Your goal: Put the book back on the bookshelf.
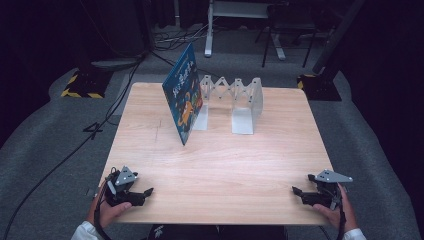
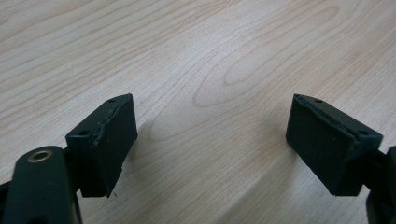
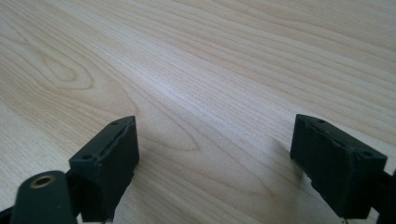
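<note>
A blue picture book (image 1: 183, 95) stands upright, leaning against the left end of a clear folding book rack (image 1: 235, 100) at the back middle of the wooden table (image 1: 215, 170). My left gripper (image 1: 142, 195) rests at the table's front left corner, held by a hand, open with nothing between its fingers. My right gripper (image 1: 298, 195) rests at the front right corner, also open and empty. In the left gripper view the gripper (image 2: 210, 140) has its jaws wide apart over bare wood. The right gripper view has the gripper (image 3: 215, 158) the same way.
The rack's right slots stand empty. Beyond the table are grey carpet, cables (image 1: 90, 135), a stand base with yellow-black tape (image 1: 82, 85) at the left and desk legs (image 1: 210, 30) at the back.
</note>
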